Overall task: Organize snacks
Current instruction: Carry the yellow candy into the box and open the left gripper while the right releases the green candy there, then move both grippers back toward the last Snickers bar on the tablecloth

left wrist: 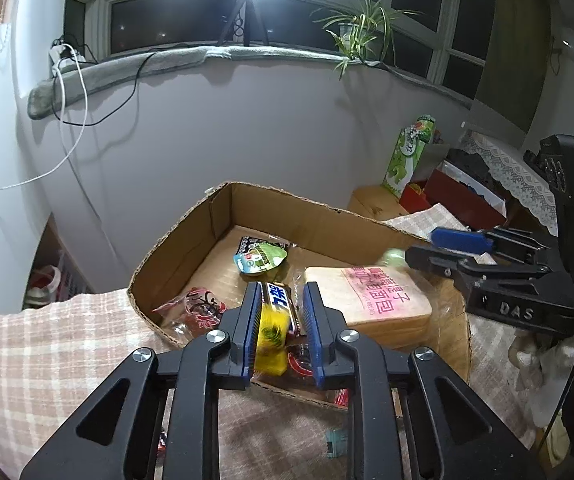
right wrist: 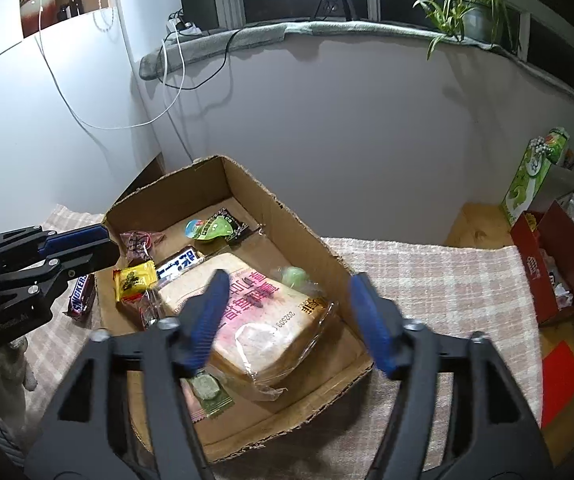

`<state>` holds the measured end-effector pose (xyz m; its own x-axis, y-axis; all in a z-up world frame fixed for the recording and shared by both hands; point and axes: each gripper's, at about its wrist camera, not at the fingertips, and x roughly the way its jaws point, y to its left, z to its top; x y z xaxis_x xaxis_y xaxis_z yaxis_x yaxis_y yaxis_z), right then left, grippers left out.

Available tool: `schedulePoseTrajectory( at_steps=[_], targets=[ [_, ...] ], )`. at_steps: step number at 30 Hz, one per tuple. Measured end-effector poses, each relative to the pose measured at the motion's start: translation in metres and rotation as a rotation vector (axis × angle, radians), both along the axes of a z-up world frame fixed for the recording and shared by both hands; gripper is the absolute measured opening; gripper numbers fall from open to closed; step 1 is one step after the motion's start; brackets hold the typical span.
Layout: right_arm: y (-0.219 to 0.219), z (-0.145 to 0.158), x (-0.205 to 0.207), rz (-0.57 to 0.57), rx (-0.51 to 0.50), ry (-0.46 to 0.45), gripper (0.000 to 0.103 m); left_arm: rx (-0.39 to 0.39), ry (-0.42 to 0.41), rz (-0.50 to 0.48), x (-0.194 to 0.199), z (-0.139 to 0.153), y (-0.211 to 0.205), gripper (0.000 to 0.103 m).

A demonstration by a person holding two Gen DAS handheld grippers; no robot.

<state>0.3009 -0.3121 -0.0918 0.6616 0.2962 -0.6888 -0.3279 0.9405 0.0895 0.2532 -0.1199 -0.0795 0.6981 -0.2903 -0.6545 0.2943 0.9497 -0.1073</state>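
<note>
Both grippers hang over the cardboard box [right wrist: 311, 216], dropping snacks in. The left gripper [left wrist: 278, 322] stands narrow and empty, a yellow candy [right wrist: 135, 280] blurred below it, apparently falling (long axis unreadable). The right gripper [right wrist: 287, 320] gapes wide above the bread loaf [right wrist: 259, 320], which lies flat, lengthwise along the box.

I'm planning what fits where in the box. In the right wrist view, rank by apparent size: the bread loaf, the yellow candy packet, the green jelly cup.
1. bread loaf, by far the largest.
2. yellow candy packet and green jelly cup look alike; the cup lies farther away, so no ranking.
</note>
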Motion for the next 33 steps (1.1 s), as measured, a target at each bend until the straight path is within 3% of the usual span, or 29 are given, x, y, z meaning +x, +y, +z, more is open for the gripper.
schedulePoseTrajectory(
  at_steps=[4, 21, 33],
  targets=[
    [-0.002, 0.003, -0.005, -0.011, -0.004, -0.014, 0.081, 0.007, -0.016, -0.002, -0.004, 0.003, -0.002, 0.026],
    [-0.007, 0.018, -0.036, -0.029, 0.022, -0.032, 0.081, 0.023, -0.097, -0.024, -0.032, 0.023, -0.004, 0.029],
    [-0.006, 0.017, -0.099, 0.017, 0.115, -0.038, 0.081, -0.038, -0.054, 0.048, -0.046, 0.018, 0.057, 0.034]
  ],
)
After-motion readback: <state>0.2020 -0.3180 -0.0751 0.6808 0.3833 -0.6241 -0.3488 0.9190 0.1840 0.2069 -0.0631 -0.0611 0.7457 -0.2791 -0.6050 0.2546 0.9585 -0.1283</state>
